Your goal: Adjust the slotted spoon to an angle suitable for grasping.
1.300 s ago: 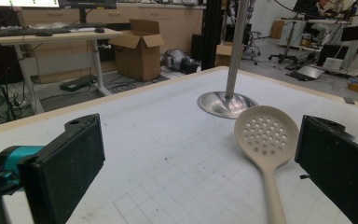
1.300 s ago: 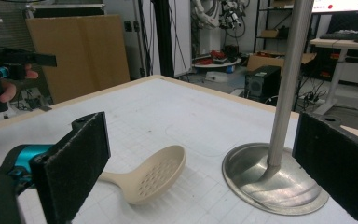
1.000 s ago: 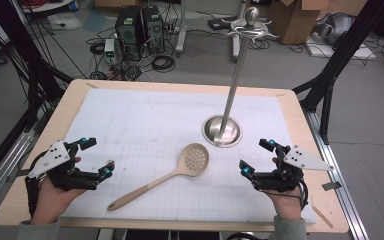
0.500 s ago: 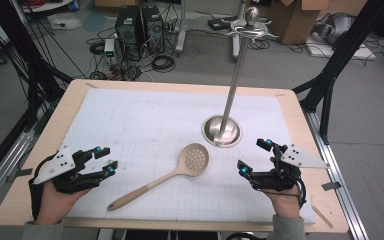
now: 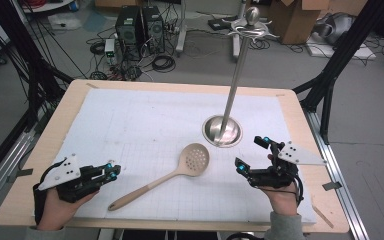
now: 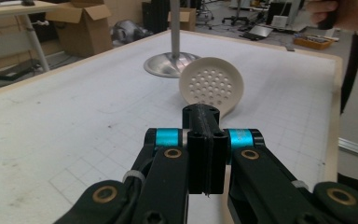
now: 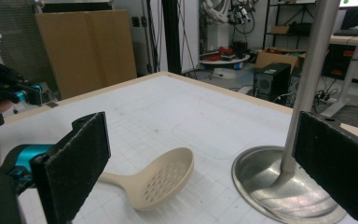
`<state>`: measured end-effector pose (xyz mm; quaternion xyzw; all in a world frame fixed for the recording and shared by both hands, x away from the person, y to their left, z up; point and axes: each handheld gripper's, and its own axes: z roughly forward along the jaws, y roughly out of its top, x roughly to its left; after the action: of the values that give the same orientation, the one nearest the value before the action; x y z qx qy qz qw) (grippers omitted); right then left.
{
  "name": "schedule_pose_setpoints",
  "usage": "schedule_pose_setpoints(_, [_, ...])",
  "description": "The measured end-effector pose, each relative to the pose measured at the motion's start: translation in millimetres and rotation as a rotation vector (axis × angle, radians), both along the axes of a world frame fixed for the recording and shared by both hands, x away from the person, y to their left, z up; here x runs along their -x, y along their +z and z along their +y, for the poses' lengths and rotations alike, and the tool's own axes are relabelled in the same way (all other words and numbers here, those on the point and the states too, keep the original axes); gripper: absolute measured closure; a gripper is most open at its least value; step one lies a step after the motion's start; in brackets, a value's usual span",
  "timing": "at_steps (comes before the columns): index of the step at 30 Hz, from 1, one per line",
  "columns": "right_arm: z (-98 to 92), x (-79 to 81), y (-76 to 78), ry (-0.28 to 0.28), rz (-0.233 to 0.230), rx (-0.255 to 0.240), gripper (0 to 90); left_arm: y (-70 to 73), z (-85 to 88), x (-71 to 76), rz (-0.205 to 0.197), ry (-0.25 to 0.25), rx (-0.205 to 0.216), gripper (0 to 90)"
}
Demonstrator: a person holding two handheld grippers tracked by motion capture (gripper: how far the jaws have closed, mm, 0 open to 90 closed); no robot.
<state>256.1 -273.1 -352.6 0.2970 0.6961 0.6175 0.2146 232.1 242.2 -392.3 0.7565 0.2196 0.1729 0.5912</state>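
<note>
Left tongs (image 5: pixel 111 171) just clamped together, empty, left of the slotted spoon (image 5: pixel 172 173) — right tongs (image 5: pixel 254 153) gape wide, right of it.

the left gripper (image 5: pixel 111 171) is closing its jaws down to fully together, nothing between them, while edging slightly toward the slotted spoon (image 5: pixel 166 174).
</note>
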Motion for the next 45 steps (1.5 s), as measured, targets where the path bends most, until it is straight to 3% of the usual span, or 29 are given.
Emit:
schedule_pose_setpoints(12, [10.3, -5.8, 1.2, 0.02, 0.0, 0.0, 3.0, -15.7, -10.5, 7.9, 0.092, -0.043, -0.016, 89.7])
schedule_pose_setpoints(27, [15.3, -10.2, 1.4, 0.029, -0.001, 0.003, 3.0, -35.2, -29.6, 15.9, 0.155, -0.079, -0.095, 89.7])
schedule_pose_setpoints(45, [15.3, -11.2, 1.0, 0.031, -0.001, 0.004, 2.9, -51.1, -41.8, 13.2, 0.239, -0.123, -0.174, 89.8])
